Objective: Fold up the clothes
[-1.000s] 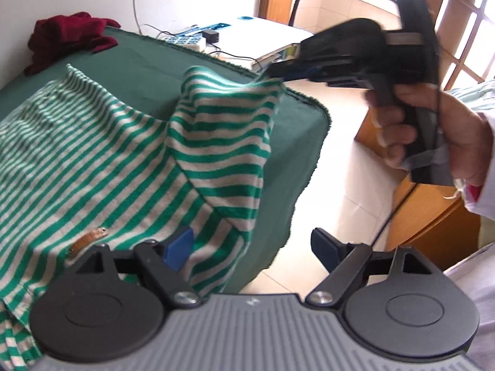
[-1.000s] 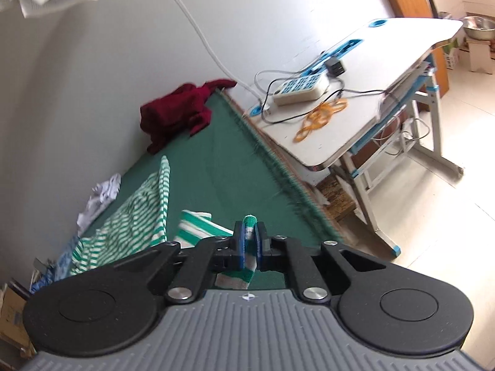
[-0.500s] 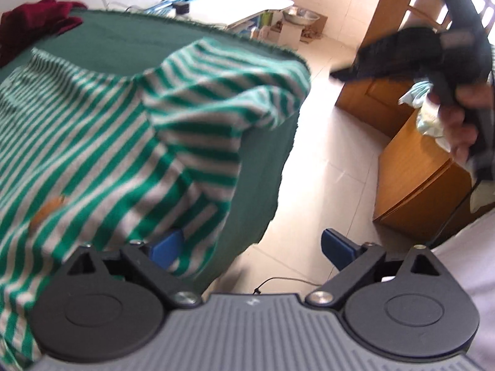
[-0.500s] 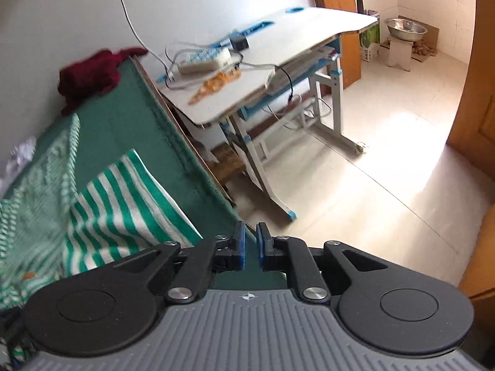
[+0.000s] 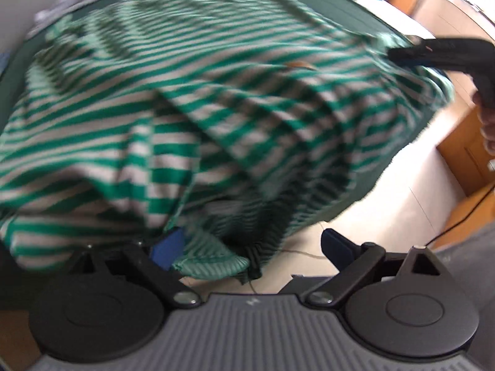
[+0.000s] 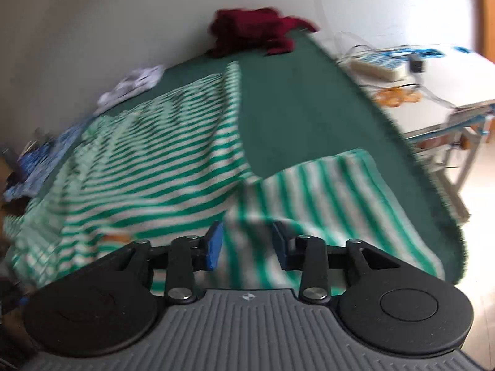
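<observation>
A green-and-white striped shirt (image 5: 191, 86) lies spread over the green-covered table (image 6: 294, 114), its near edge hanging off the table side. My left gripper (image 5: 252, 247) is open at that hanging edge, and cloth drapes against its left finger (image 5: 168, 247). In the right wrist view, my right gripper (image 6: 247, 244) is open just above the shirt (image 6: 154, 167), near its sleeve (image 6: 334, 191). Striped cloth shows in the gap between its fingers. The left wrist view shows the right gripper (image 5: 433, 52) over the shirt's far right part, held by a hand (image 5: 487, 114). Both views are motion-blurred.
A dark red garment (image 6: 256, 31) lies at the table's far end by the wall, with a white cloth (image 6: 133, 83) and a blue patterned cloth (image 6: 40, 160) along the left. To the right, a white desk (image 6: 448, 74) carries a power strip (image 6: 380, 65) and cables. Wooden furniture (image 5: 464, 154) stands across the tiled floor.
My right gripper let go of the raised sleeve, swung back over the shirt and opened. The sleeve now lies on the table. My left gripper moved in against the shirt's hanging edge.
</observation>
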A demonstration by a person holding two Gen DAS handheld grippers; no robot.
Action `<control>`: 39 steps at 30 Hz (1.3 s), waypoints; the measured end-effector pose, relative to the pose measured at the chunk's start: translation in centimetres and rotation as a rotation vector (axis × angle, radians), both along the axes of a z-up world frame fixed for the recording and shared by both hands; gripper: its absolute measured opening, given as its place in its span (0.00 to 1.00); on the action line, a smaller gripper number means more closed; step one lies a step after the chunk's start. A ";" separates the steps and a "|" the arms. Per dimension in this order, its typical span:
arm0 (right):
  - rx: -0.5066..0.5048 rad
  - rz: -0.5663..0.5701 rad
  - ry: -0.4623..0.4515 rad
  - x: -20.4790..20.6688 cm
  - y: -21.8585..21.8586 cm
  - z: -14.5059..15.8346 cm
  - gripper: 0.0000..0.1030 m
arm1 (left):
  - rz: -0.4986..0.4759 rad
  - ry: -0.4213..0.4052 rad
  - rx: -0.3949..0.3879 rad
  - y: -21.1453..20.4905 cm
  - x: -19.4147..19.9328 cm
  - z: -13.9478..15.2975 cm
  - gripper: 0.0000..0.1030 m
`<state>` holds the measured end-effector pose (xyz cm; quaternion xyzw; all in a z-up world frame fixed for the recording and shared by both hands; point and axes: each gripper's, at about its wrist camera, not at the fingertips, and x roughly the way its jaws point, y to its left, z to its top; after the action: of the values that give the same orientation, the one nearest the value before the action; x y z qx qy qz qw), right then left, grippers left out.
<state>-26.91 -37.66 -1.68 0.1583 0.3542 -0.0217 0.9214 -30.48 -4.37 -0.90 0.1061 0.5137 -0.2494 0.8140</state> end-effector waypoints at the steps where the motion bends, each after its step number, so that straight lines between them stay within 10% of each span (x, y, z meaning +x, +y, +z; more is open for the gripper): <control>1: -0.015 -0.030 0.005 0.2 -0.6 0.2 0.25 | 0.012 -0.006 -0.011 0.4 0.1 0.3 0.92; 9: 0.038 0.109 0.029 1.3 5.1 1.4 0.45 | -0.063 -0.141 -0.114 2.8 1.7 4.8 0.97; 15: -0.095 -0.217 0.135 1.4 5.6 1.1 0.49 | 0.067 -0.196 -0.017 11.0 5.1 3.8 0.97; 18: 0.001 -0.241 0.113 1.5 7.0 2.1 0.49 | 0.153 -0.230 -0.004 15.8 6.4 3.8 0.97; 25: 0.115 0.076 0.056 4.3 19.6 3.4 0.49 | 0.355 -0.308 0.026 27.0 9.5 3.9 0.99; 29: 0.048 0.372 -0.014 5.5 28.1 5.3 0.54 | 0.398 -0.200 -0.027 31.6 10.5 2.2 0.98; 39: -0.156 0.960 -0.203 10.7 49.1 6.2 0.64 | 0.350 -0.256 -0.009 31.7 6.1 1.5 0.99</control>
<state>-16.25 11.46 4.51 -0.0907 0.2930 0.3943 0.8663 -24.39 27.31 0.62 0.0424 0.4158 -0.0912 0.9039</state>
